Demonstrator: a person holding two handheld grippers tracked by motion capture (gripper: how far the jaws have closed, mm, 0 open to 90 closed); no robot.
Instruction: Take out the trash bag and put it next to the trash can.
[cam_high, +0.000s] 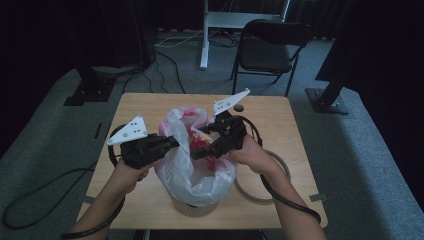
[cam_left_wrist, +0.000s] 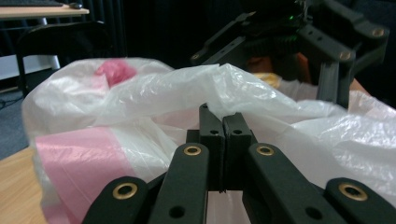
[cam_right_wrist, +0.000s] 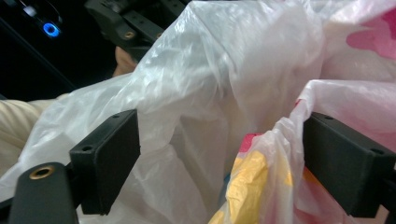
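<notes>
Pinching a fold of the white plastic bag, the left tool has its jaws pressed together on the film, as the left gripper view shows plainly; the right tool stands wide, its jaws apart with loose film and a crumpled yellow-and-red wrapper between them, gripping nothing yet; the bag sits in the middle of the counter, draped over a pale round bin whose base shows beneath it, with pink and red contents visible in its open mouth; judging by this, the work is roughly midway: one side of the mouth is held, the other side is not yet caught, and the bag is neither gathered shut nor lifted free; a ring-shaped hoop lies flat just beside the bin at the person's right; the counter is light wood, bare apart from a small dark object near its far edge; beyond it lie grey carpet, a black folding chair, a white desk leg, trailing cables and dark curtains in a dim room.
</notes>
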